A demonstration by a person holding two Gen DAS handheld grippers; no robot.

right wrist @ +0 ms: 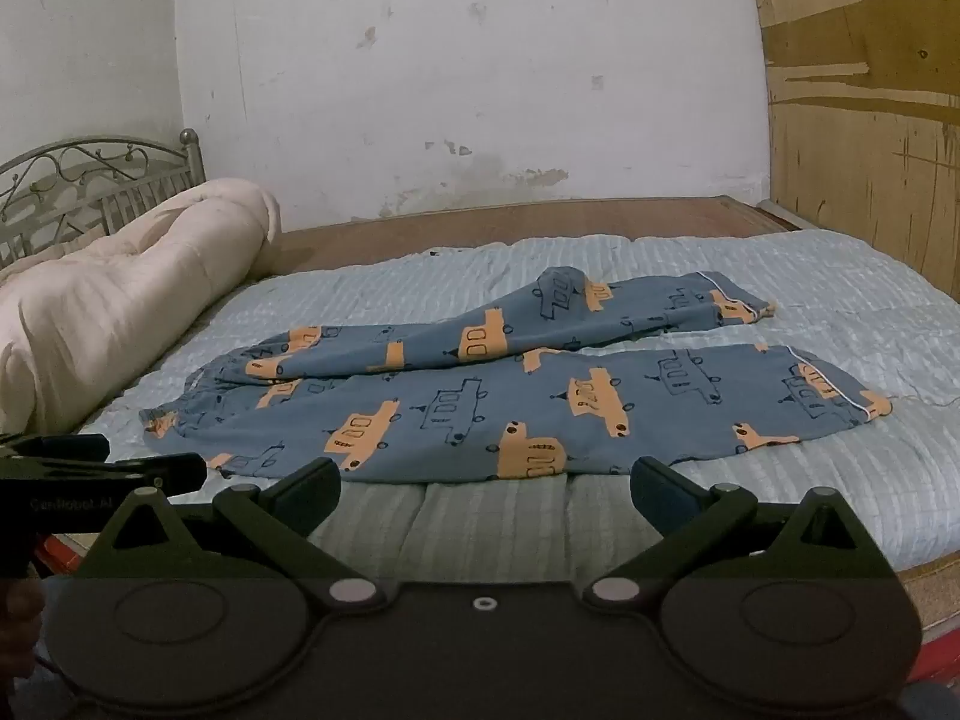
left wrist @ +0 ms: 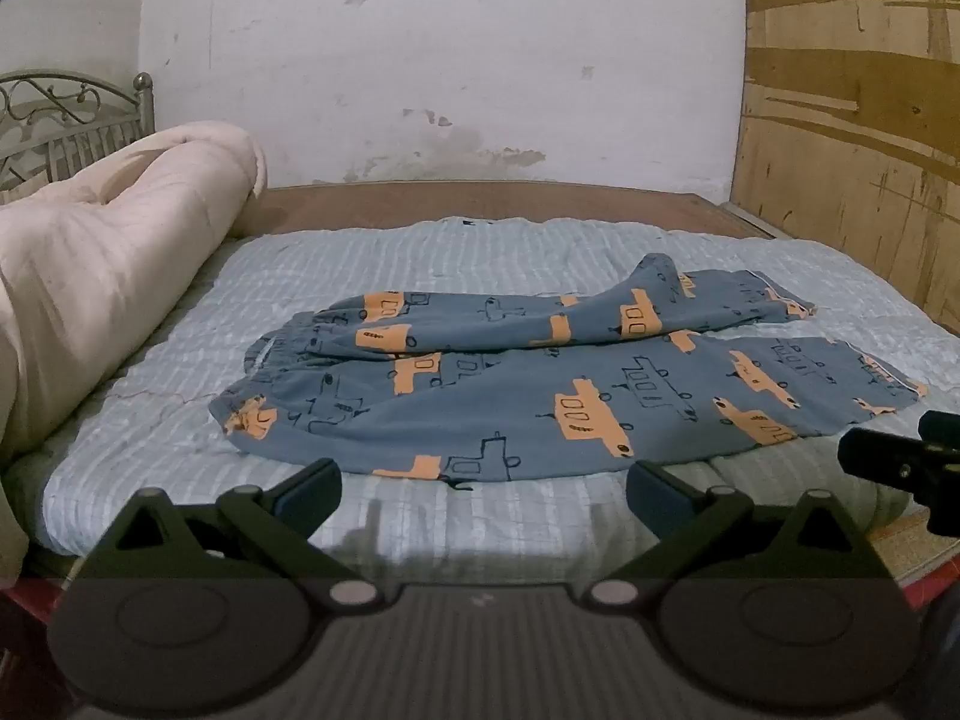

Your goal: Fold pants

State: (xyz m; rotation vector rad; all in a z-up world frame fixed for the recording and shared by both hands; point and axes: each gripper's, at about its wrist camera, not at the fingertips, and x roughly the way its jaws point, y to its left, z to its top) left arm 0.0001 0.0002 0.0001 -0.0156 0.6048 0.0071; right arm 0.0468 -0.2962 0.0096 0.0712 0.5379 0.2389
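Observation:
Blue pants (left wrist: 540,384) with orange and outlined vehicle prints lie spread on the bed, waistband to the left, leg cuffs to the right. The far leg is rumpled and lies partly over the near one. They also show in the right wrist view (right wrist: 510,396). My left gripper (left wrist: 483,489) is open and empty, just short of the pants' near edge. My right gripper (right wrist: 486,486) is open and empty, also at the near edge, further right. Each gripper shows at the edge of the other's view.
A light blue striped quilt (left wrist: 180,420) covers the bed. A rolled cream comforter (left wrist: 108,258) lies along the left side by a metal headboard (left wrist: 66,114). A white wall stands behind and a plywood panel (left wrist: 852,120) at the right.

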